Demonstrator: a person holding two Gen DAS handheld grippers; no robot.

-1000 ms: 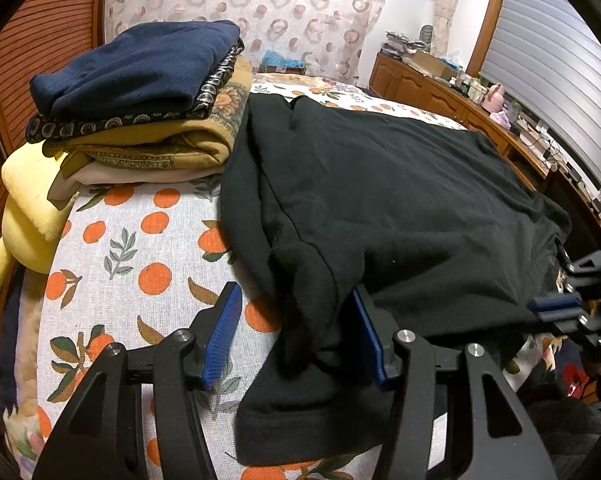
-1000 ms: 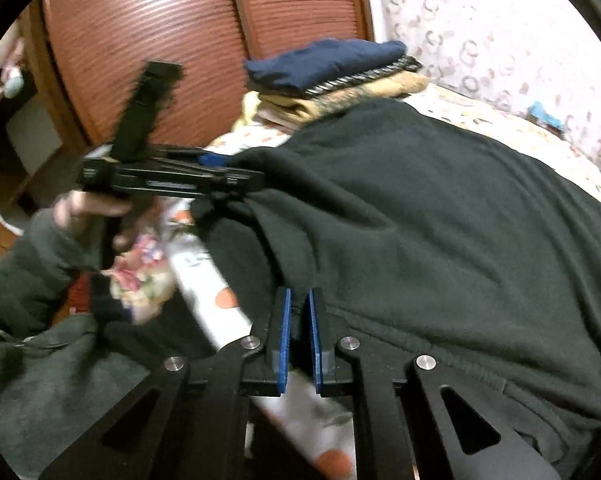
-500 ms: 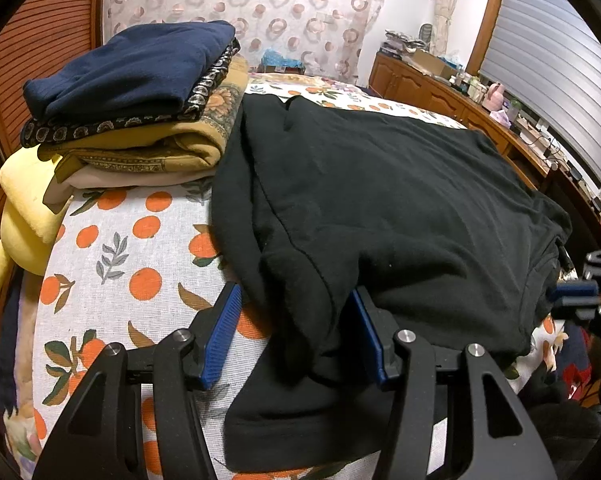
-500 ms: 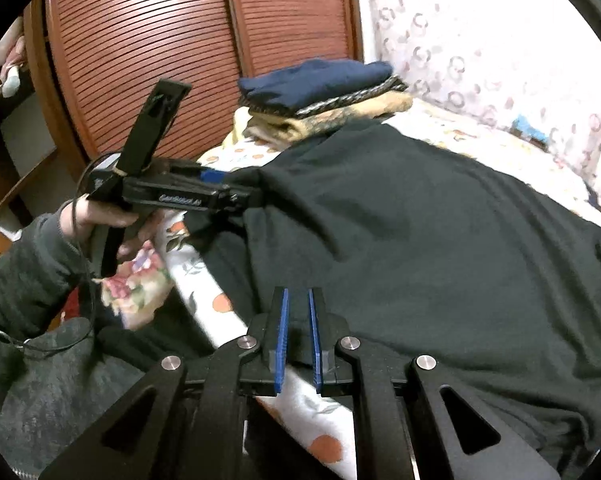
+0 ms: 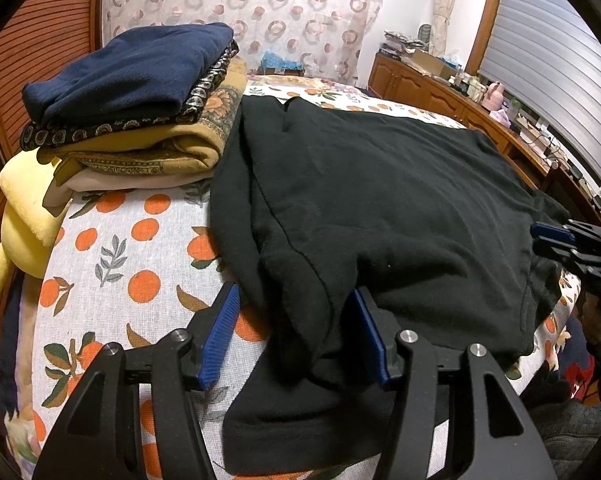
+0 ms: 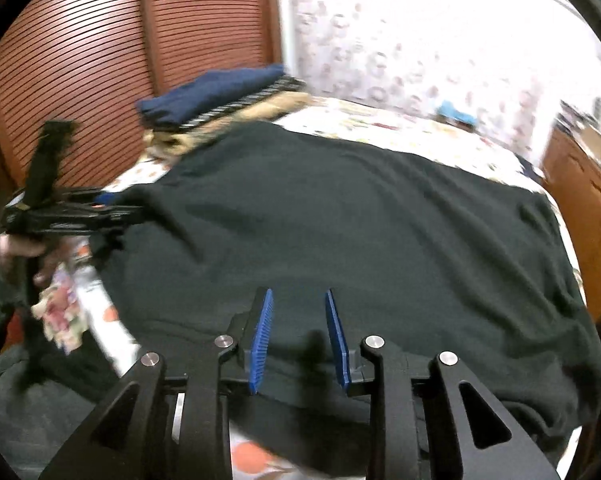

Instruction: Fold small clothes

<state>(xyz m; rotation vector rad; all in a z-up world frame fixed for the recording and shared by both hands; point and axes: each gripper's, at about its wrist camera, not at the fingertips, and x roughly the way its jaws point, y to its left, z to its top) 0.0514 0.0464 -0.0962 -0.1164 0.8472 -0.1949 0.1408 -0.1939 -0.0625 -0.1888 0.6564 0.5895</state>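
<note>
Black sweater [image 5: 380, 216]: spread flat over the near half of the bed [image 5: 112, 272], its hem along the near edge and a folded sleeve hanging over that edge at the left.
Left gripper [image 5: 290, 340]: jaws spread wide, the bunched sleeve fold lying between the blue pads [image 5: 220, 336] but not pinched; it sits at the near left edge just as it did a second ago.
Right gripper [image 6: 298, 340]: jaws now parted over the sweater's hem with nothing between them; a second ago the pads [image 6: 260, 340] were pressed together, and the view has since swung up over the cloth, blurred by motion.
Sweater change: the cloth lies slightly flatter and further onto the bed than a second ago.
Bed cover: white with orange fruit and leaves, bare at the near left corner.
Folded stack [image 5: 136, 116]: navy piece on top, patterned and mustard ones beneath, at the far left edge, touching the sweater's far sleeve.
Yellow plush [image 5: 24, 224]: hangs off the left edge below the stack.
Wooden cabinet [image 5: 460, 108]: along the right wall beyond the bed, cluttered with small items too small to identify.
</note>
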